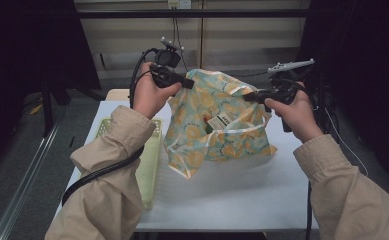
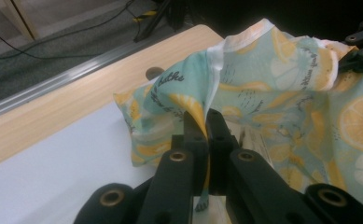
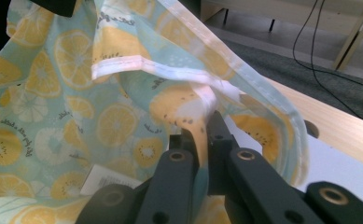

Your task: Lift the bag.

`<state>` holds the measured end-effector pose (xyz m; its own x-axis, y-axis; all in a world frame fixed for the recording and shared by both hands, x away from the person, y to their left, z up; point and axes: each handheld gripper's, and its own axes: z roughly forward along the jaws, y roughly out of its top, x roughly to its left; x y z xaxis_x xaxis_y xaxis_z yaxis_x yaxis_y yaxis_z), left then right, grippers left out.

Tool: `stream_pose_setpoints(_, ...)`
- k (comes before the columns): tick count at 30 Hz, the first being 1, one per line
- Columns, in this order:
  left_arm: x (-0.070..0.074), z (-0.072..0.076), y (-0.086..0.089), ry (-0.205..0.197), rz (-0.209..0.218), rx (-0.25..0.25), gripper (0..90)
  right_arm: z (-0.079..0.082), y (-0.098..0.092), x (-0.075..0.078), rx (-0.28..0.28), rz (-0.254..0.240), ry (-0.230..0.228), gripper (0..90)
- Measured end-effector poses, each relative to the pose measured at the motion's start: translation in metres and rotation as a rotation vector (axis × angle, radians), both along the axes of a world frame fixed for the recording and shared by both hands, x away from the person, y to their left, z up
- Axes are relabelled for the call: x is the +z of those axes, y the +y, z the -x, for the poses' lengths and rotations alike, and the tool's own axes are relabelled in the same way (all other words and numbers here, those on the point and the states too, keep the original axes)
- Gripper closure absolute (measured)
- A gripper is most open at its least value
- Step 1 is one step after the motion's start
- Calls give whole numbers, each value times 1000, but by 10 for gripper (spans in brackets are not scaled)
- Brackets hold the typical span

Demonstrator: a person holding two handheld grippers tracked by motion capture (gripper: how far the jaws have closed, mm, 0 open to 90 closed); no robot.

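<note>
High view has the mint-green fabric garment printed with yellow lemon slices (image 1: 217,120) lifted between the two hands, its top edge held up off the white worktop (image 1: 242,190) while its lower folds drape down and rest on that surface. It looks held by two separate spots along its upper edge so that it hangs open and can be spread or straightened; that is my reading of the hold, not something the cloth proves. The left claw (image 1: 188,83) is pinched tight on a fold near the garment's top left, and in the left gripper view the thin cloth runs down between the two black jaws, which stand all but together. The right claw (image 1: 249,95) grips the opposite side the same way, jaws closed on a bunched bit of lemon-printed cloth just below a white stitched hem (image 3: 137,63).

The fabric is light and limp, crumpling into soft folds, with white binding along its edges and small dark script among the lemons. A white paper tag (image 1: 219,121) hangs at its middle.

To the left, a pale yellow-green plastic basket with a slotted rim (image 1: 149,165) lies on the worktop, partly under the person's beige sleeve (image 1: 114,165). A light wooden board (image 2: 76,98) borders the far edge of the white surface.
</note>
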<state>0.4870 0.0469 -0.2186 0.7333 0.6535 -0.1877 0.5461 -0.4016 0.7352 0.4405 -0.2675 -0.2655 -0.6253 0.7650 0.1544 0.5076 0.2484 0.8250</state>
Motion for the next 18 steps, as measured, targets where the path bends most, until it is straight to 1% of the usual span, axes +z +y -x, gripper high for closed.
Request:
stream_pose_setpoints(3, -3, 6, 8, 4, -9, 1, 897, 2, 4, -4, 14, -8, 8, 896)
stream_pose_setpoints(4, -5, 8, 9, 4, 1, 3, 897, 3, 6, -5, 21, -9, 11, 896)
stream_pose_setpoints(10, -13, 20, 31, 19, 3, 24, 896, 13, 17, -11, 54, -9, 23, 893)
stream_pose_setpoints(11, -15, 22, 34, 19, 10, 35, 894, 15, 19, -13, 61, -6, 27, 893)
stream_pose_setpoints(18, -27, 36, 53, 31, 22, 47, 881, 30, 32, -22, 101, -6, 37, 890)
